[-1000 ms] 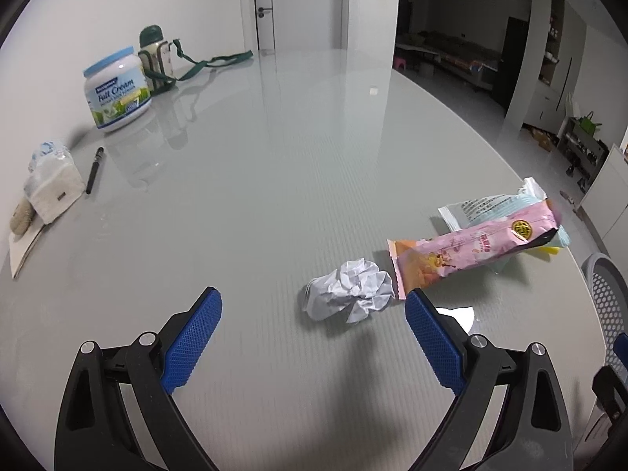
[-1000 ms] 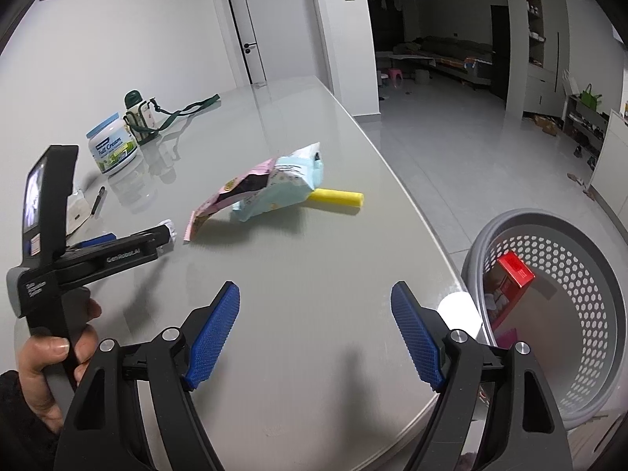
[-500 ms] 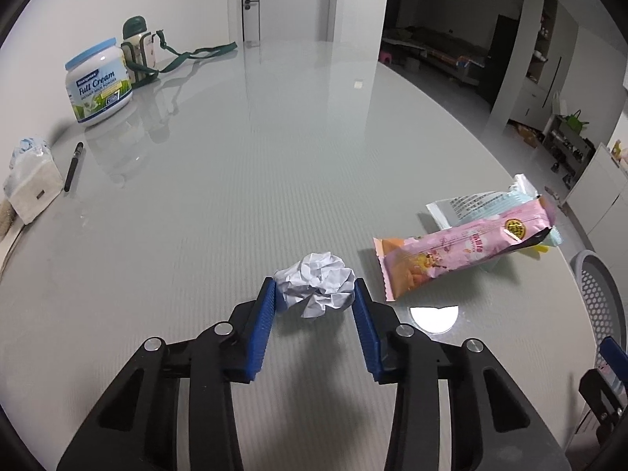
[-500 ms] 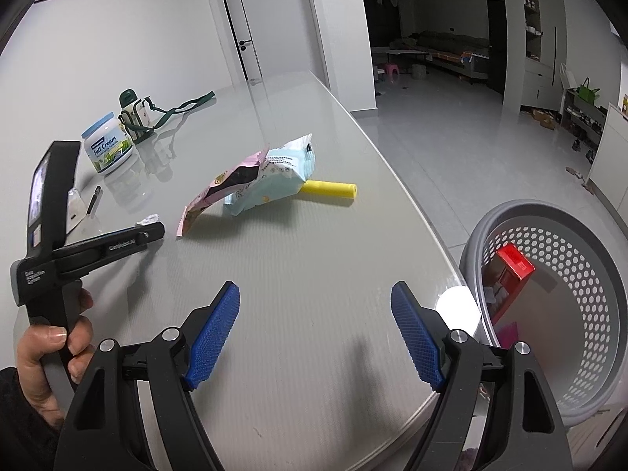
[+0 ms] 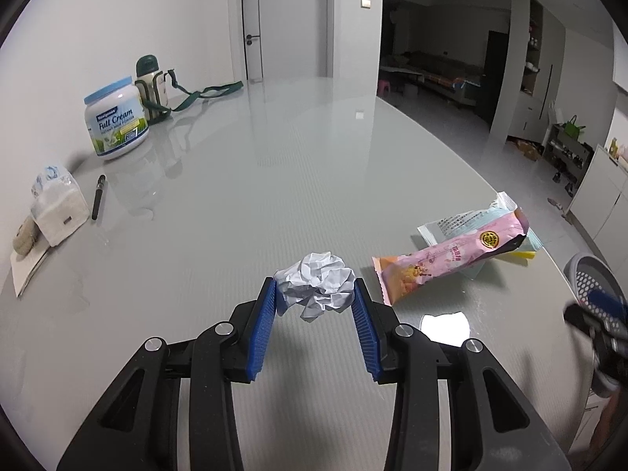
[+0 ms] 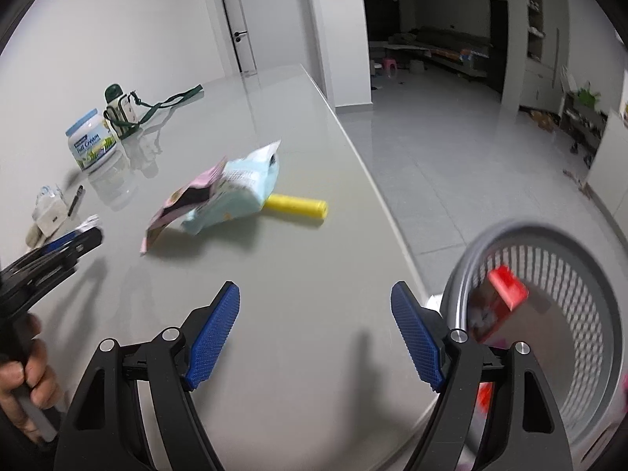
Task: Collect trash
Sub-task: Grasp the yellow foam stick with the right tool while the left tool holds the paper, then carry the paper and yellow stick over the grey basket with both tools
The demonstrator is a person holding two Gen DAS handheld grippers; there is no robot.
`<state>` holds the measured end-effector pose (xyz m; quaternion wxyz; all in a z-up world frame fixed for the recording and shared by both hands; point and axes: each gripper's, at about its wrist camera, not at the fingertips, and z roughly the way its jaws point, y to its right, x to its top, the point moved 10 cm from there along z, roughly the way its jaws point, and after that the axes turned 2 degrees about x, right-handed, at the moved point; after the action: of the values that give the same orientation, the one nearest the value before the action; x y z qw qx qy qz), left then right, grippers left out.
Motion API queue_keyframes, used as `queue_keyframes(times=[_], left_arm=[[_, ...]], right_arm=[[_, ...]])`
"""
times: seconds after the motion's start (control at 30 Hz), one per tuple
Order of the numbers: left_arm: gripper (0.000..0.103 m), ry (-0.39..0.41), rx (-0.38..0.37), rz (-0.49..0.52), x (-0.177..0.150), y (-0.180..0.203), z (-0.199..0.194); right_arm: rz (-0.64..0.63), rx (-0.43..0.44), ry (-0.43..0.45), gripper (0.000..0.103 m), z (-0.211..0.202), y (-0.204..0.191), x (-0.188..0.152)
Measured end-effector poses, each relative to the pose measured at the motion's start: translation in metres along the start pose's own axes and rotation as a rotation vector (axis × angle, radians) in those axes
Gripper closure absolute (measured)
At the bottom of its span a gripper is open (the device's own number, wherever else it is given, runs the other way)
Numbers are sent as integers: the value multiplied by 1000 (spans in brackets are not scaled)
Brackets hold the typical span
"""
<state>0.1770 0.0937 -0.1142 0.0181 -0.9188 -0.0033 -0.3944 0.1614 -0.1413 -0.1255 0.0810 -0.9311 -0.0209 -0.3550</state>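
Left tongs [image 5: 314,302] clamped on the crumpled paper ball [image 5: 314,288], blue pads [image 5: 265,333] pressing both sides, the ball pinched at the tips and apparently just clear of the tabletop [image 5: 274,180]; a grip near the tips likely chosen to keep the pads off the glossy surface. Right tongs [image 6: 314,333] spread wide and empty, hovering over the tabletop edge beside the grey perforated basket [image 6: 581,274], probably free for the next piece. Red box [image 6: 508,288] already inside the basket. Pink wrapper [image 5: 451,263] and pale blue wrapper [image 6: 235,196] overlapping near the edge, not yet collected, with a yellow tube [image 6: 298,206] poking out beneath. Far off by the wall, a tub [image 5: 115,121] reading "Full Cream", a green-capped bottle [image 5: 151,86], a pen [image 5: 98,196]: likely not trash. Wrapper print too small to read.
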Motion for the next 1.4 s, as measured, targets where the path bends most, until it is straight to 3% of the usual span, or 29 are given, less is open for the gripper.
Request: queue_keyframes(times=[0.2,0.5,0.87,0.93,1.03,1.1,1.2,1.27,1.4], left_arm=[[64,3,-15,-7,-1,1,-4],[64,-23,-11,-5,-4,-2,6],[64,-31,-16,-24,-5,-5,8],[64,-35,-18,-25,-5,-6,8],[64,-37,-23,-26,-4,-6,9],[64,-37,-26,-27,-4,-6,8],[64,-32,-25,-26,-3,-7,8],[64,-29,-28,-30,-3,-7,7],[64,-17,-32,-42,-2,-8,2]], right_arm=[[-149,-12,-32,27,26,3,29],[-271,5,-101,27,62,-3,39],[-324,63,-134,28,86,-10,48],[-337,67,-130,31,87,-14,48],[-356,93,-128,46,84,-21,47],[-354,125,-137,65,83,-28,44],[-365,134,-135,85,78,-39,38],[-376,125,-133,90,73,-46,32],[-345,151,-141,91,61,-59,17]])
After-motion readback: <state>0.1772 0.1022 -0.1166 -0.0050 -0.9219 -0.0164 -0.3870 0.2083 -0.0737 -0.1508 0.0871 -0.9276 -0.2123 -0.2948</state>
